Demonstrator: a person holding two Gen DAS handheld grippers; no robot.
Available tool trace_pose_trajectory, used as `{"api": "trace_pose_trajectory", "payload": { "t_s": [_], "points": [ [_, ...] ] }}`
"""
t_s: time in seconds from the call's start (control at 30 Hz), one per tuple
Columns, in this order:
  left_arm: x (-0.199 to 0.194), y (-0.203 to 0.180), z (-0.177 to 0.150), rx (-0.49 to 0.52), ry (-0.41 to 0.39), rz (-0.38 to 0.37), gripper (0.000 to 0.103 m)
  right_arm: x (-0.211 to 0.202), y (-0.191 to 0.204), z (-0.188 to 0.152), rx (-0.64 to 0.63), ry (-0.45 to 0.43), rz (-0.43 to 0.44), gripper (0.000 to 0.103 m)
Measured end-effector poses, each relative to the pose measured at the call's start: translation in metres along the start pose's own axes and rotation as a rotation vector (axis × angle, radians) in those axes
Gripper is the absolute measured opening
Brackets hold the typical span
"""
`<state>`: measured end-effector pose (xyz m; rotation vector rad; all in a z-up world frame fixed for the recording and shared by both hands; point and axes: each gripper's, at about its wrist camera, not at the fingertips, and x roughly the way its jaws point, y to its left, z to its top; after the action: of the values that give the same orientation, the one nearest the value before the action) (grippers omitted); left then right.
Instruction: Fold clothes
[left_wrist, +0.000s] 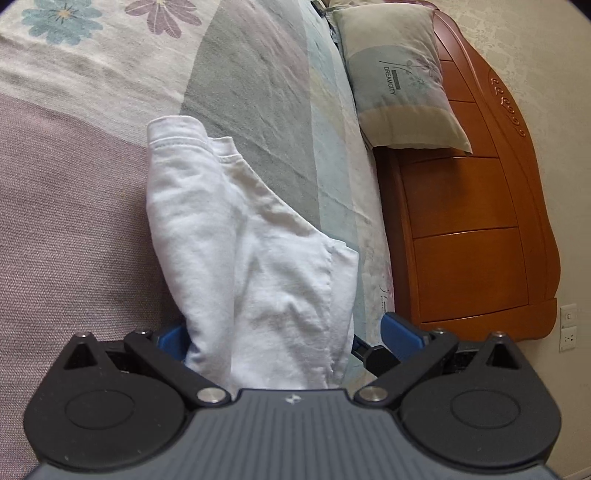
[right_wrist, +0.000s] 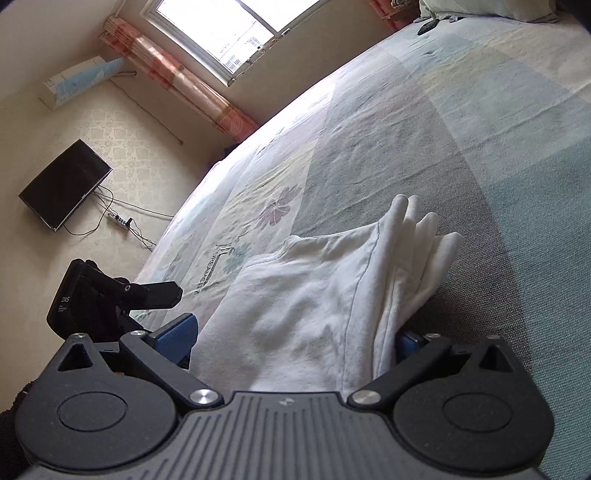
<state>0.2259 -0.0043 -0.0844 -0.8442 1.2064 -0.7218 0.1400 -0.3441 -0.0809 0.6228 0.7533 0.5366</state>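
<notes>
A wide patchwork bedspread (right_wrist: 424, 122) lies bare toward the upper frame, its edge curving past the wall at left. The white garment (left_wrist: 255, 266), folded into a long strip, runs lengthwise away from both cameras. Left gripper (left_wrist: 291, 338) and right gripper (right_wrist: 295, 341) stand spread wide, cloth between their blue pads.

pillow (left_wrist: 400, 77) | headboard (left_wrist: 480, 206) | bedsheet (right_wrist: 461, 129) | window (right_wrist: 236, 26) | monitor (right_wrist: 64, 184)

Left wrist view: low over bed (left_wrist: 74, 221), facing headboard (left_wrist: 480, 221). Right wrist view: low, facing window (right_wrist: 221, 33). Both close on same white garment (left_wrist: 258, 258).
</notes>
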Motion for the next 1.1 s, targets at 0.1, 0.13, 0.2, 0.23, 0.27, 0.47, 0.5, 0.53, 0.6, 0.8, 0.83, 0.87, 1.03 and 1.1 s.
{"api": "trace_pose_trajectory", "payload": {
  "t_s": [0.1, 0.13, 0.2, 0.23, 0.27, 0.47, 0.5, 0.53, 0.6, 0.8, 0.83, 0.87, 1.03, 1.1],
  "points": [
    [0.001, -0.008, 0.000, -0.001, 0.007, -0.025, 0.102, -0.003, 0.006, 0.003, -0.002, 0.005, 0.009, 0.103],
    [0.002, -0.010, 0.000, 0.001, 0.010, -0.030, 0.102, -0.004, 0.007, 0.004, -0.002, 0.005, 0.012, 0.103],
    [0.003, -0.015, -0.001, 0.014, 0.017, -0.031, 0.102, -0.004, 0.012, 0.006, -0.007, 0.011, 0.013, 0.103],
    [0.004, -0.017, -0.002, 0.032, 0.021, -0.020, 0.102, -0.004, 0.014, 0.007, -0.012, 0.016, 0.012, 0.103],
    [0.004, -0.018, -0.003, 0.063, 0.023, 0.011, 0.102, -0.003, 0.017, 0.008, -0.017, 0.020, 0.011, 0.103],
    [0.006, 0.008, -0.006, 0.078, 0.029, 0.165, 0.102, -0.003, 0.000, -0.006, 0.003, 0.071, -0.023, 0.103],
    [0.008, 0.012, -0.006, 0.062, 0.031, 0.163, 0.102, -0.003, -0.003, -0.008, 0.016, 0.074, -0.025, 0.103],
    [0.011, 0.015, -0.005, 0.046, 0.032, 0.160, 0.102, -0.003, -0.006, -0.009, 0.029, 0.078, -0.026, 0.103],
    [0.017, 0.016, -0.003, 0.032, 0.042, 0.144, 0.102, -0.002, -0.011, -0.013, 0.054, 0.085, -0.029, 0.103],
    [0.015, -0.010, -0.004, 0.057, 0.056, 0.064, 0.102, -0.005, 0.004, -0.006, 0.034, 0.084, -0.006, 0.103],
    [0.014, -0.013, -0.004, 0.061, 0.058, 0.050, 0.102, -0.006, 0.007, -0.005, 0.027, 0.082, -0.002, 0.103],
    [0.013, -0.016, -0.004, 0.060, 0.058, 0.039, 0.102, -0.007, 0.010, -0.004, 0.020, 0.081, 0.003, 0.103],
    [0.012, -0.027, -0.008, 0.072, 0.066, 0.014, 0.102, -0.014, 0.027, 0.001, -0.017, 0.072, 0.020, 0.103],
    [0.013, -0.030, -0.008, 0.071, 0.069, 0.009, 0.102, -0.016, 0.031, 0.001, -0.028, 0.069, 0.024, 0.103]
  ]
}}
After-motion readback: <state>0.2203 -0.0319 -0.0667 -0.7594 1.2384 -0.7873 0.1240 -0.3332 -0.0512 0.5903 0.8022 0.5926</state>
